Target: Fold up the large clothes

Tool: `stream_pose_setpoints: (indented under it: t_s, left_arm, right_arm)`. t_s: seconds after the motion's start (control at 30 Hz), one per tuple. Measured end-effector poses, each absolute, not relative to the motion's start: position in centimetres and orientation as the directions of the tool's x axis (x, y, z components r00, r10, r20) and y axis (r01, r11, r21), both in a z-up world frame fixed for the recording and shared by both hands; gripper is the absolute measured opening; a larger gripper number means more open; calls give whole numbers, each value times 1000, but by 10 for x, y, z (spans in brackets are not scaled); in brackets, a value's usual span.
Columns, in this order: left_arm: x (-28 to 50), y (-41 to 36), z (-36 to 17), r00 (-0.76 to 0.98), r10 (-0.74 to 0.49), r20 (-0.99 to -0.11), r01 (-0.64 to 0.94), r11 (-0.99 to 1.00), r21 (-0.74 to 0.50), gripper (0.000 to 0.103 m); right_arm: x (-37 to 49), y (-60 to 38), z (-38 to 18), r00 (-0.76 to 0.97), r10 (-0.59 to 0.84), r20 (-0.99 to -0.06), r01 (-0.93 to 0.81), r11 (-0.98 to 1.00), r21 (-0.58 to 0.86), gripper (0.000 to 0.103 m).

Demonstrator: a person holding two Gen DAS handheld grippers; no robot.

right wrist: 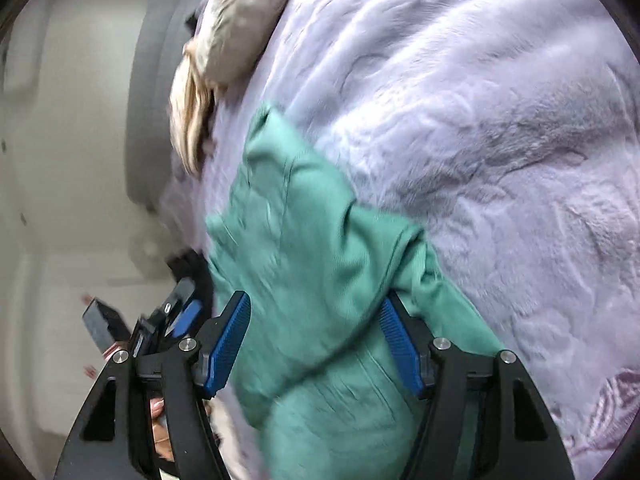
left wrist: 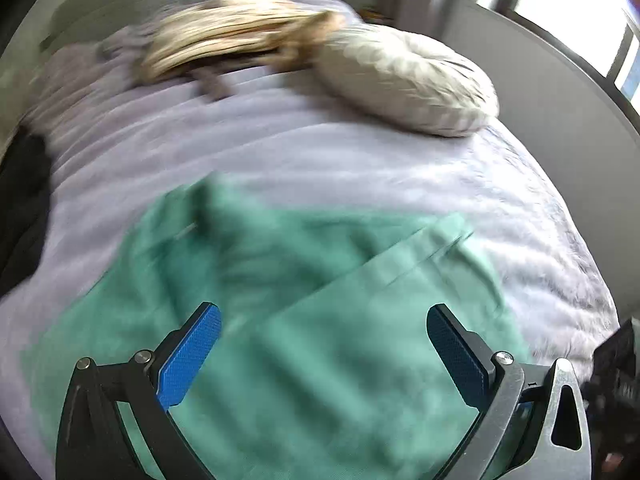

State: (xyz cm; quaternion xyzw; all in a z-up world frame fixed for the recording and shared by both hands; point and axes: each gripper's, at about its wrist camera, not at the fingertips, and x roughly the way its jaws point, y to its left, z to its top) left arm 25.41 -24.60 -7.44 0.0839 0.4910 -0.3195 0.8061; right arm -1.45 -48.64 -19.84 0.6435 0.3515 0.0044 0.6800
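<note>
Green garment [left wrist: 320, 320] lies spread on the near part of the lilac bedspread [left wrist: 280, 148], edges smeared by blur. Left gripper [left wrist: 324, 344] hangs over it, jaws wide apart, nothing between them. Right gripper [right wrist: 316, 344] is spread too, cloth bulging between its pads, contact hard to judge. Far off, a pale pillow [left wrist: 404, 80]; its striped neighbour [left wrist: 224, 40] is a blur.

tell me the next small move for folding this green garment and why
Probably lower the left gripper onto the near edge of the green garment and pinch it: both grippers are open and hold nothing, and the garment lies partly folded and rumpled on the lilac bedspread, so it needs a fresh grip.
</note>
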Motion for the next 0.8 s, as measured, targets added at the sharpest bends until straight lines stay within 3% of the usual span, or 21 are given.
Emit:
stream_pose_setpoints:
  t_s: [0.23,0.3,0.4,0.43,0.47,0.5,0.53,0.67,0.8]
  left_arm:
    - [273,-363,-99,191,-431,-882,691,698,-191,103]
    - [275,-379,-106,166,-422,-891,695,691,-198,99]
    - [273,-401,-119,99,-396,-913,720,662,-209,58]
    - [272,-405,-122,69,-397,-915,732,643,-224,27]
    - [270,-408,-123,54,-397,-916,737,635,-232,16]
    - [268,-407,-120,65,-404,-912,737,636,-229,16]
    - [266,-405,-114,82,-420,-904,742,631,-226,12]
    - [258,-410,-90,125,-472,-873,767,604,-217,12]
    - [249,-439,-111,151,-417,-896,786,601,-147,12]
  right_arm:
    - [-20,-499,-218,804,443,-396,421,46,906,69]
    - [-20,-502,-221,814,442,-377,408,25,913,68]
    - [-24,-508,-227,824,440,-357,402,-10,916,64]
    - [-23,-509,-229,825,439,-356,403,-16,915,53]
    - [-20,-510,-232,820,443,-363,414,-22,910,43]
    - [-19,-512,-235,814,450,-367,424,-30,905,10]
    - [-18,-513,-237,812,445,-376,438,-39,898,3]
    - [-22,-523,-207,823,360,-439,430,109,896,3]
    - [-23,-521,-203,797,319,-512,481,175,859,3]
